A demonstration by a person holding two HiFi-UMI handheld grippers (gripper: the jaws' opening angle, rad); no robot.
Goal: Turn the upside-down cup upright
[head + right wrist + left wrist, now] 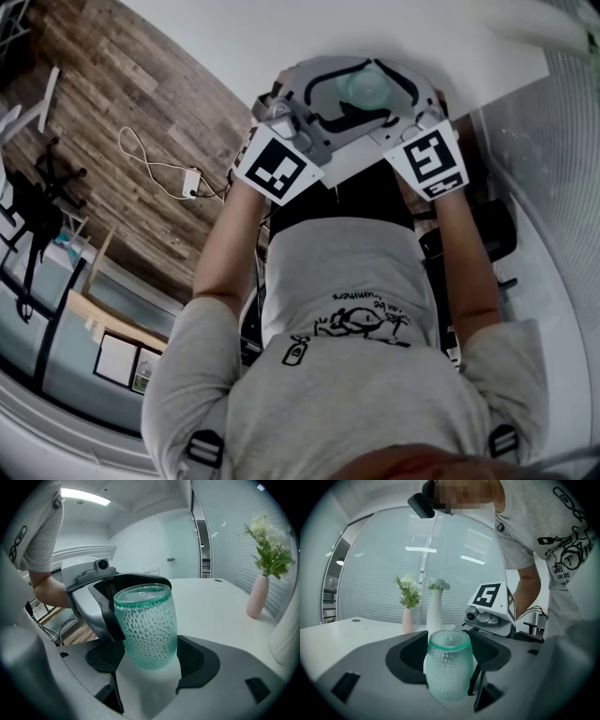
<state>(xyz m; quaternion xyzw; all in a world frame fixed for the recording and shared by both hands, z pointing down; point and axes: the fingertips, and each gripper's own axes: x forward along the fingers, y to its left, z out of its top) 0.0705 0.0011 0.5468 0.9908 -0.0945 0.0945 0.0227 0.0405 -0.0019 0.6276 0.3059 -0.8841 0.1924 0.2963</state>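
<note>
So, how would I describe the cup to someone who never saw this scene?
On the white table, the left gripper and right gripper face each other. The cup stands between them: pale green see-through glass with a dimpled wall, unlike the plain pink vase and white vase.

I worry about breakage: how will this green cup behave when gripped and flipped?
The dimpled green glass cup looks rigid yet probably breakable. Its curved, glossy wall may slip under light squeeze. Being tall and narrow, it could tip when nudged.
</note>
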